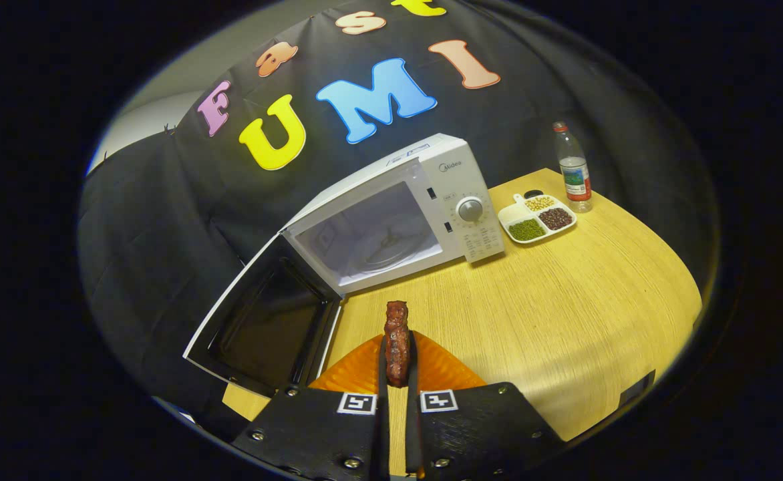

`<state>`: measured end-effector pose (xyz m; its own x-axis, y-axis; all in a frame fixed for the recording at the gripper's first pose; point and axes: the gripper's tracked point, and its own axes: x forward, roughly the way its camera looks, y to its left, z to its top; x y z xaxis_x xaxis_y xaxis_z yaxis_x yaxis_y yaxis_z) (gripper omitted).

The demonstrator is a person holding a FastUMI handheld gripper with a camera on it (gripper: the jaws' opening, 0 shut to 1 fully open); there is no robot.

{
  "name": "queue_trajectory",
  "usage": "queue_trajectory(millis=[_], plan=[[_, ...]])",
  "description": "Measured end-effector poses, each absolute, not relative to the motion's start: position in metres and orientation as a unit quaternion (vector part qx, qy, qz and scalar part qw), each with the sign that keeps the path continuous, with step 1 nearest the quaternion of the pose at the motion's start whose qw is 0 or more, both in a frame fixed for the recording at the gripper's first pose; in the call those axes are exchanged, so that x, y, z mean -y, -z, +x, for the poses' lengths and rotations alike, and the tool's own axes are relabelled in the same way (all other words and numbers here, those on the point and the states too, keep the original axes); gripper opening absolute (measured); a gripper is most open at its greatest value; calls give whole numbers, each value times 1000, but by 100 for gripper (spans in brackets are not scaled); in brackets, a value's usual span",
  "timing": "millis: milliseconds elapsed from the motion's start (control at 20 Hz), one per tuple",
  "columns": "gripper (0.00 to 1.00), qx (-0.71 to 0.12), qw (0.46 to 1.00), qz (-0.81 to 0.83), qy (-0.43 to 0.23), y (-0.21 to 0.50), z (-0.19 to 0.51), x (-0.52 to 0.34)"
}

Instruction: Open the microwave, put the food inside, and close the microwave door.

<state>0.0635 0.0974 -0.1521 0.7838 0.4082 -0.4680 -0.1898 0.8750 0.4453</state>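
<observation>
Meat piece (397, 341) stands pinched between the jaws, above the orange plate (438, 371), microwave (391, 214) door open.

Light from overhead, warm. Broad soft glare on the table (585, 300) toward its near right part; wood grain washes out there. Microwave (391, 214) cavity evenly lit, its open door (264, 327) dark with little reflection. Strong fisheye bending: straight lines of table and microwave curve. Hand-held gripper (397, 374), closed on the food (397, 341), reads slightly soft up close. Far bottle (573, 170) sharp.
</observation>
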Motion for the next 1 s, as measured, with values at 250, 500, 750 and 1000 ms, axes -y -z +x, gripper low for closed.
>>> queue_trajectory(millis=[250, 500, 750, 1000], plan=[[10, -283, 920, 197, -184, 149, 99, -120], [9, -269, 922, 194, -199, 148, 143, -141], [9, -248, 926, 195, -206, 157, 193, -164], [9, -222, 934, 180, -216, 165, 235, -185]])
